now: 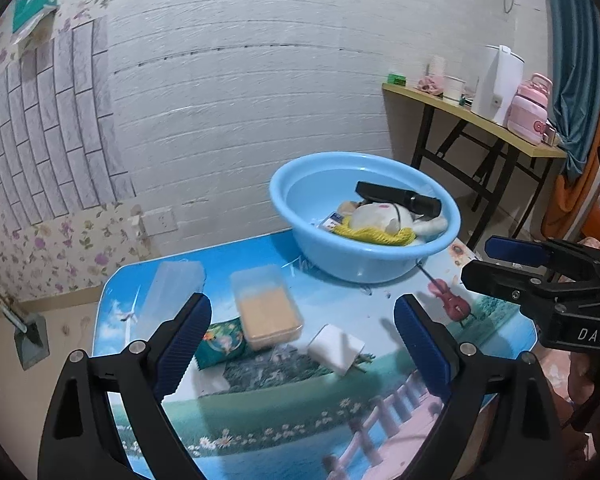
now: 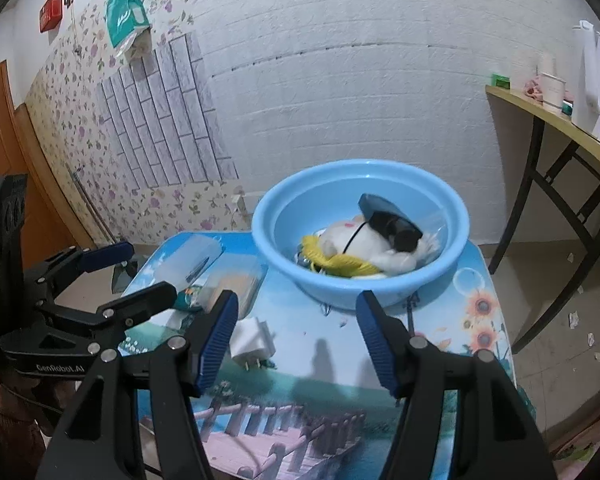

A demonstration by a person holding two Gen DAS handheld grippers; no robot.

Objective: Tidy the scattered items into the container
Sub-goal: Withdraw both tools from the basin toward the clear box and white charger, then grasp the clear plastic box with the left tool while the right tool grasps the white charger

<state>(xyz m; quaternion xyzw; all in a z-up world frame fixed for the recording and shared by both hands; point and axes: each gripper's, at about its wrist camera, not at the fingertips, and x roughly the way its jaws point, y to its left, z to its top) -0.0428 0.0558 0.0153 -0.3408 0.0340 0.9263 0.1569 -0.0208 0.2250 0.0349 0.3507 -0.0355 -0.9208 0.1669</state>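
A: Left gripper (image 1: 302,338) spread wide, jaws parted, nothing between the ribbed blue pads (image 1: 186,344). Hovering above the table (image 1: 260,412), touching nothing.

B: Right gripper (image 2: 296,338) about half open, empty too. Pads clear of everything. Same claw visible at the right edge of the left cam (image 1: 512,258).

A: Under the left claw: white charger block (image 1: 336,348), smooth, boxy, prongs out, lying flat. Beside it a clear plastic box (image 1: 266,306) w/ tan contents, rounded corners. Green printed packet (image 1: 220,344) touching that box, partly behind the left pad. Frosted lidded box (image 1: 176,290) further back-left.

B: Container = light blue plastic basin (image 1: 364,262), round, glossy, at the far end of the table. Inside: white plush toy (image 1: 380,218), yellow yarn-like bundle (image 1: 370,236), long black rectangular item (image 1: 398,198) leaning on the plush, small printed card or box (image 1: 332,222).

A: Tabletop printed: landscape, pink bridge, daisies, violin, sunflowers. Glossy.

B: Room: white brick-texture wall, floral wallpaper, grey tile patch. Wooden side table (image 1: 472,118) on black legs at right w/ white kettle (image 1: 498,84), pink jar (image 1: 530,110), paper cups (image 1: 454,88). Blue curtain (image 1: 572,60) beyond.
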